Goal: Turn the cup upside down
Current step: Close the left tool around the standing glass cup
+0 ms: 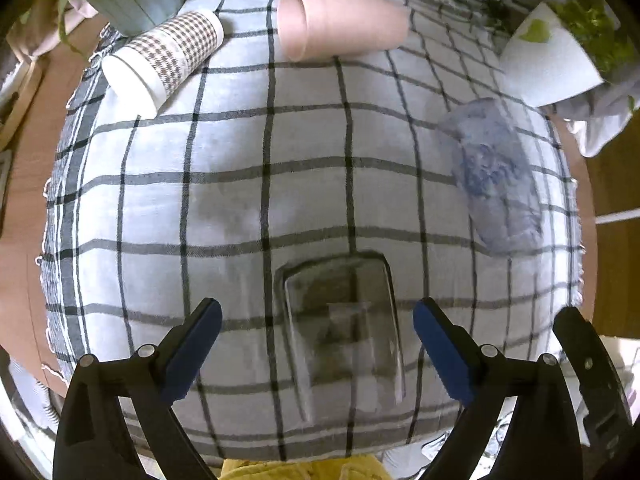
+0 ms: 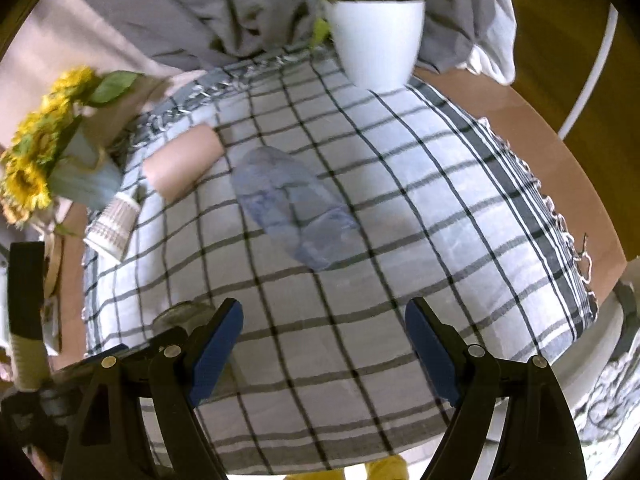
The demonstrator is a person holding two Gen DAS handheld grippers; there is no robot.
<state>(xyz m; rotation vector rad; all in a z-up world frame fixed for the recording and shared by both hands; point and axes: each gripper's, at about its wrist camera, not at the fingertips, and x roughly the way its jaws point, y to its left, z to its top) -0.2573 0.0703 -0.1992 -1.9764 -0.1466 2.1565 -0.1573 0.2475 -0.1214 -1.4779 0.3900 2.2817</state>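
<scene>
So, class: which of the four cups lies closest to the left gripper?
The clear glass, lying between the open left gripper's fingers. The pink cup, houndstooth cup and blue cup lie farther off.

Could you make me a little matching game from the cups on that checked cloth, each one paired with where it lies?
Things:
1. clear glass
2. pink cup
3. houndstooth paper cup
4. blue patterned cup

Places, as seen in the left wrist view:
A. far left corner, beside the flower vase
B. right side of the cloth
C. nearest, between the open left gripper's fingers
D. far edge, in the middle

Pairs: 1-C, 2-D, 3-A, 4-B
</scene>
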